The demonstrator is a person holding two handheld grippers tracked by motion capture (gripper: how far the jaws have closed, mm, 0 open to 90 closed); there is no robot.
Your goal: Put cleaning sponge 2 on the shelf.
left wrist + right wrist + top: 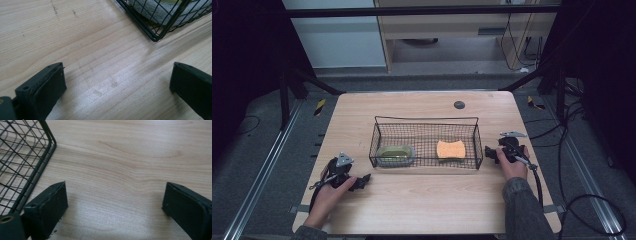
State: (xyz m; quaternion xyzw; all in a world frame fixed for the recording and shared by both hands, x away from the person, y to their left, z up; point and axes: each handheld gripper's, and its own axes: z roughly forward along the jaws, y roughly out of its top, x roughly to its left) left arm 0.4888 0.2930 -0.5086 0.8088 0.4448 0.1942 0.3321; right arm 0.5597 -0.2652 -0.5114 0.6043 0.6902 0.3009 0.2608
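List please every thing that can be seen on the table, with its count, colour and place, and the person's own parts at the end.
basket: one, black wire, middle of the table.
sponge: one, orange, in the basket's right half.
dish: one, green and pale, in the basket's left half.
disc: one, dark, on the table behind the basket.
table: one, light wood, under everything.
left gripper: one, black, in front of the basket's left corner, open, holding nothing.
right gripper: one, black, beside the basket's right end, open, holding nothing.
hands: two, one on each gripper, coming in from the near edge.
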